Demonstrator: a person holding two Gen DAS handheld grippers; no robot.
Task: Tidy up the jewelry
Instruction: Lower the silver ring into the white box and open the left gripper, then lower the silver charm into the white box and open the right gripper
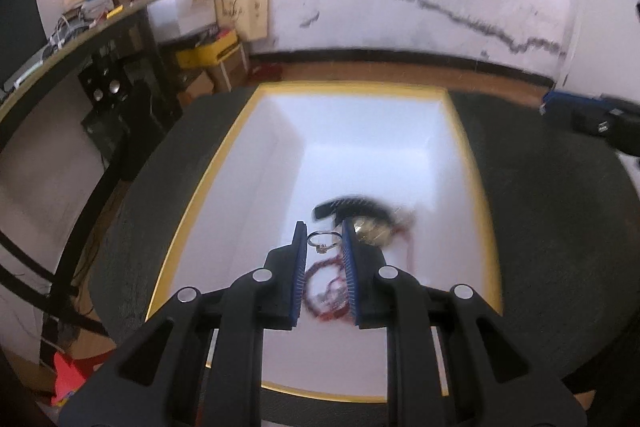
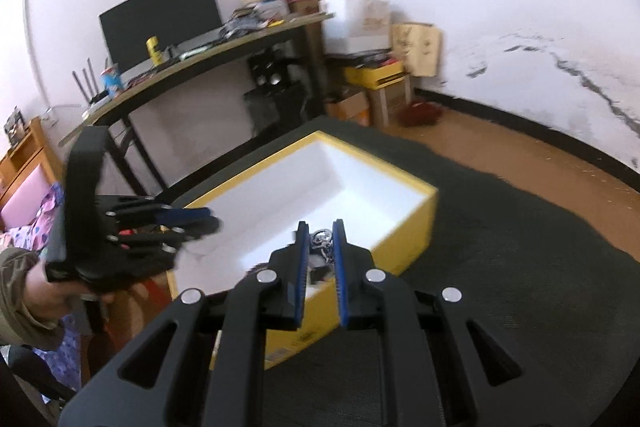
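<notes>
A yellow box with a white inside stands on a dark round table; it also shows in the right wrist view. My left gripper is over the box, shut on a silver ring. Under it lie a red bead string, a black curved piece and a gold piece. My right gripper hovers over the box's near corner, shut on a silver chain ornament. The left gripper also shows in the right wrist view.
A desk with a monitor and clutter stands at the left beyond the table. Cardboard boxes sit on the wooden floor by the wall. A dark blue device lies at the table's right edge.
</notes>
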